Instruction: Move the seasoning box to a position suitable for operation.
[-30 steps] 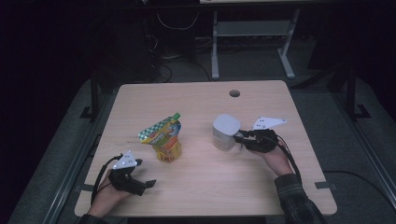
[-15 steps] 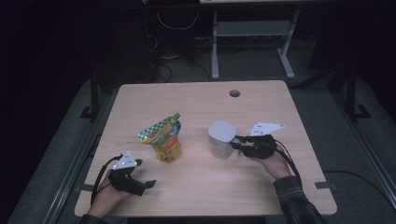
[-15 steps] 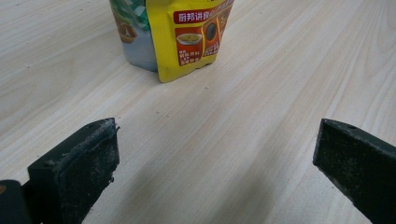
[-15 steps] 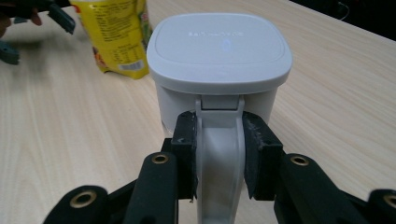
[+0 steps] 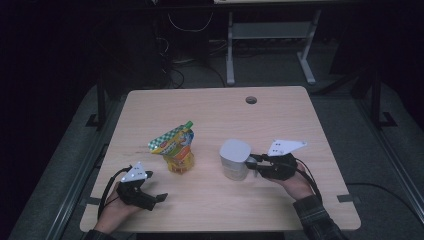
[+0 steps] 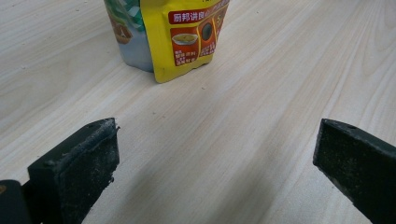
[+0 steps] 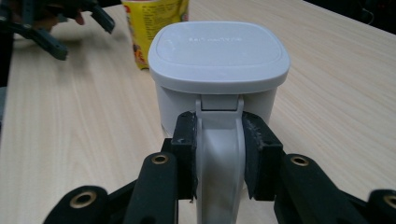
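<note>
A white lidded container with a side handle stands upright right of the table's middle. My right gripper is shut on that handle, one black jaw on each side. The lid is closed. A yellow and green pouch stands upright left of the container, a short gap apart, and its lower part is in the left gripper view. My left gripper rests near the front left edge, open, with only bare wood between its jaws.
The light wooden table has a round cable hole near its far edge. A metal desk frame and cables stand on the dark floor beyond. In the right gripper view, the left gripper is at the top left.
My right gripper has drawn the white container toward the front edge and slightly left. The left gripper and the pouch have stayed put.
</note>
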